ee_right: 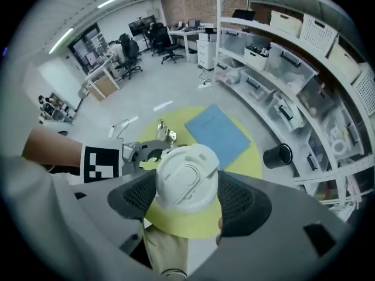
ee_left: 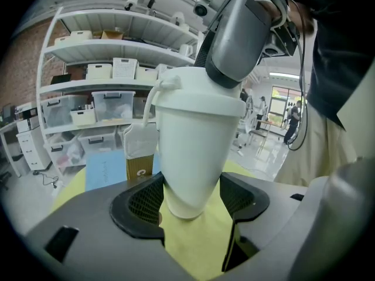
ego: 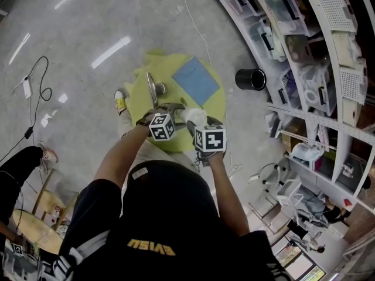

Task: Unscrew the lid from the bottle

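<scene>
Head view: person stands over a round yellow table (ego: 138,89), both grippers meet at a white bottle (ego: 193,117) above the table's near edge
Left gripper (ee_left: 190,201): jaws set wide, both pads pressed on the bottle's narrow lower body, holding it upright
Right gripper (ee_right: 187,195): comes from above, pads against opposite sides of the lid (ee_right: 187,179), gripping it
Bottle: white, tapers toward the base, between the two grippers; cannot tell if the base rests on the table
Lid: white, round, flip tab on top, sits on the bottle
Blue sheet (ego: 195,79): flat on the far side of the table
Metal piece (ego: 153,88): on the table left of the sheet, kind unclear
Black cylinder (ego: 251,79): on the floor, right of the table
Shelves (ego: 304,40): far right, bins stacked
</scene>
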`<state>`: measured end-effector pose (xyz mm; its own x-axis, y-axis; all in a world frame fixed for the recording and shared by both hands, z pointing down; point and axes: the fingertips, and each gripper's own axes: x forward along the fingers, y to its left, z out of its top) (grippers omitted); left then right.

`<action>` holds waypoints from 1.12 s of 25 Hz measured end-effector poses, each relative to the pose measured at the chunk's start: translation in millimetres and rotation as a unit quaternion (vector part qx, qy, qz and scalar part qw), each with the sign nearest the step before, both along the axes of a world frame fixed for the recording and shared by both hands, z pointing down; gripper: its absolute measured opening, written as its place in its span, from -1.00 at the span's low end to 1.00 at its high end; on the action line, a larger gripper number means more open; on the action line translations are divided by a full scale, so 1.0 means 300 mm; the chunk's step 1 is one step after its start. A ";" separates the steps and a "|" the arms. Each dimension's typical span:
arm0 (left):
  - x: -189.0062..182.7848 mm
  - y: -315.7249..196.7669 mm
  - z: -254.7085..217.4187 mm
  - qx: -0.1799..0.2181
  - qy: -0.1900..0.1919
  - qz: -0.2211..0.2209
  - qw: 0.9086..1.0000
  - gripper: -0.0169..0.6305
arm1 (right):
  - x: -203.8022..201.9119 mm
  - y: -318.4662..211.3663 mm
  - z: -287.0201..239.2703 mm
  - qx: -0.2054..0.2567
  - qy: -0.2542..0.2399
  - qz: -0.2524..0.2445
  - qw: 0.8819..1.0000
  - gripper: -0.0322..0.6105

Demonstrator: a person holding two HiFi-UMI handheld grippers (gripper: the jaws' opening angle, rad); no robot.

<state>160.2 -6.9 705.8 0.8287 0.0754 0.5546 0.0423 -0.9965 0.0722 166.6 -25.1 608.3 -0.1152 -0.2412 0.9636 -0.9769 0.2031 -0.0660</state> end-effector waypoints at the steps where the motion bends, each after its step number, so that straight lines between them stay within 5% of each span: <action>1: 0.000 -0.001 0.001 0.000 0.000 0.000 1.000 0.02 | -0.006 0.000 0.005 -0.001 -0.002 -0.006 1.000 0.12; 14: -0.002 -0.006 -0.002 0.000 -0.002 0.002 1.000 0.02 | -0.014 -0.001 0.003 -0.010 0.009 -0.058 0.998 0.11; 28: -0.006 -0.002 0.002 0.000 -0.003 0.004 1.000 0.01 | -0.037 0.007 0.002 -0.035 0.007 -0.198 0.980 0.11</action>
